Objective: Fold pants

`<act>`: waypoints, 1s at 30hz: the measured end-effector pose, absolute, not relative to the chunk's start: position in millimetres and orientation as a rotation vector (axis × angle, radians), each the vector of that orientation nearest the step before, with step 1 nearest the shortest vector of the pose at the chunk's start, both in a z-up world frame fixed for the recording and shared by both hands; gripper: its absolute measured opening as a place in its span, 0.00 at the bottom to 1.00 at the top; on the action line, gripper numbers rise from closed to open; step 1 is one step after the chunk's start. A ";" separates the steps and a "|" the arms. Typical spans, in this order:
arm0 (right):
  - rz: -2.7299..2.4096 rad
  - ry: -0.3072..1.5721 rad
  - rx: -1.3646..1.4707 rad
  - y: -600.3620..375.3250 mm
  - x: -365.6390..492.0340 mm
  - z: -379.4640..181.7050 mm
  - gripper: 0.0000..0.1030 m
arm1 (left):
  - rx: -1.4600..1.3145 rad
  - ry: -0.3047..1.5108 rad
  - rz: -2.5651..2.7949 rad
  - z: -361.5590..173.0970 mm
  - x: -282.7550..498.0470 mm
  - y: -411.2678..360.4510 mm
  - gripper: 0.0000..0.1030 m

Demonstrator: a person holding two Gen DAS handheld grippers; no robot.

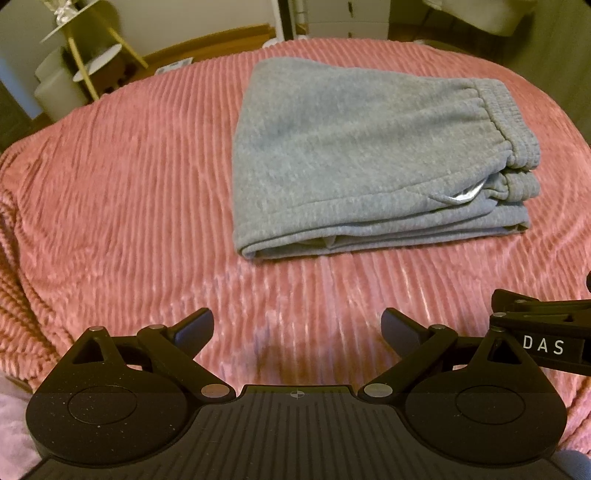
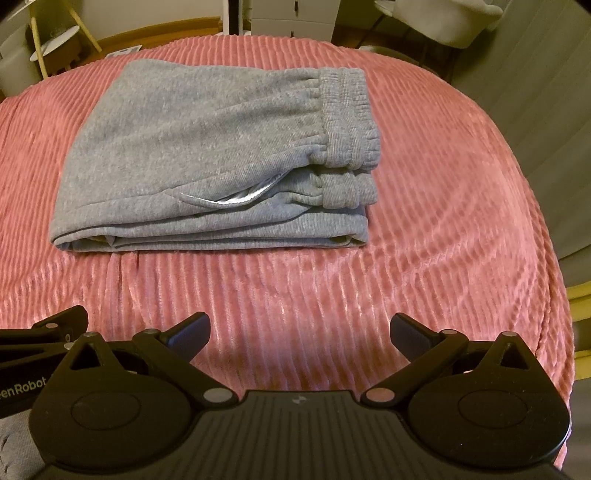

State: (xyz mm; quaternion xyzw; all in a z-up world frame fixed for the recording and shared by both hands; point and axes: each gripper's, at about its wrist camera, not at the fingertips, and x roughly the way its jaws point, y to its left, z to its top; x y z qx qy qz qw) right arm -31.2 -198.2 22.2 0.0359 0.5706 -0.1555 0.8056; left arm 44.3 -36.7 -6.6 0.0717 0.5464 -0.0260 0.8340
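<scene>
Surface: bed, covered by a pink ribbed blanket (image 1: pixel 129 192) (image 2: pixel 424 229); ribs run toward the far edge, sheen on the pile near the cameras.

Task item: grey pants (image 1: pixel 362 155) (image 2: pixel 207 158), folded into a compact stack of several layers, lying flat on the blanket. In the left wrist view they sit at 1 o'clock of centre; in the right wrist view at 11 o'clock. Elastic waistband at the 3 o'clock end, a white pocket lining showing along the near side.

Left gripper (image 1: pixel 297 328): fingers spread wide, holding nothing, above bare blanket well short of the pants. Right gripper (image 2: pixel 301 330): likewise spread and empty, near the left one, side by side.

Room: wooden floor beyond the far edge; a tiered stand with round white shelves (image 1: pixel 85 62) at 10 o'clock; white drawers (image 2: pixel 295 14) at 12 o'clock; a pale chair (image 2: pixel 443 18) at 1 o'clock.
</scene>
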 end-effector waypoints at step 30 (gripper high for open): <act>-0.338 1.233 0.061 -201.4 -26.1 12.1 1.00 | 0.143 1.178 -0.076 -17.4 51.4 -38.1 0.97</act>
